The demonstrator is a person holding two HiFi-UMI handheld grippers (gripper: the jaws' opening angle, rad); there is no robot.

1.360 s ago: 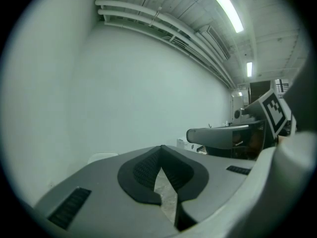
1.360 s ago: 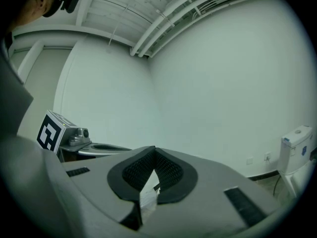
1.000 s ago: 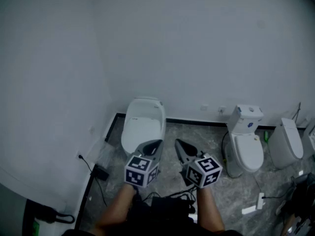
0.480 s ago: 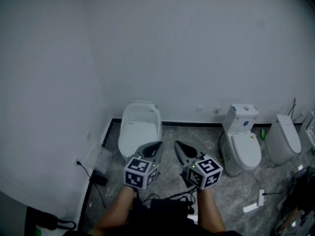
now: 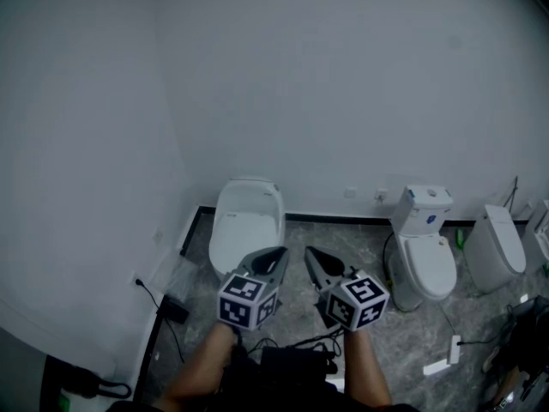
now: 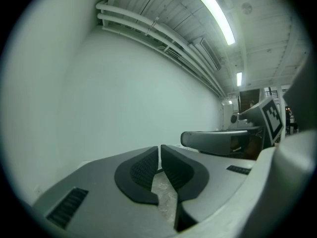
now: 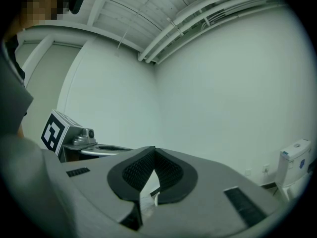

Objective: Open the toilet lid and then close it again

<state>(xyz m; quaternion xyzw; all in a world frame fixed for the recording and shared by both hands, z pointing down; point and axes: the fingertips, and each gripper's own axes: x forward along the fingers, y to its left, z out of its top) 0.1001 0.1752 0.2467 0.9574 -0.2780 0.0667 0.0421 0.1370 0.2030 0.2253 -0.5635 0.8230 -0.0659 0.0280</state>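
A white toilet [image 5: 247, 223] with its lid down stands against the wall at the left of the head view. My left gripper [image 5: 280, 252] hovers in front of its bowl, near its front right edge, apart from it. In the left gripper view the jaws [image 6: 159, 148] meet at the tips with nothing between them. My right gripper [image 5: 309, 251] is beside it, to the right, over the floor. Its jaws [image 7: 154, 149] are shut and empty. Both point roughly level at the white wall.
A second toilet [image 5: 425, 249] with a tank stands to the right, and a third [image 5: 496, 247] further right. A black box with a cable [image 5: 174, 309] lies on the floor at the left. Cables [image 5: 300, 346] lie by my feet. The floor is grey stone.
The view has shifted slightly, so the toilets sit a little lower and to the left than a second ago. Both grippers stay where they were, still shut.
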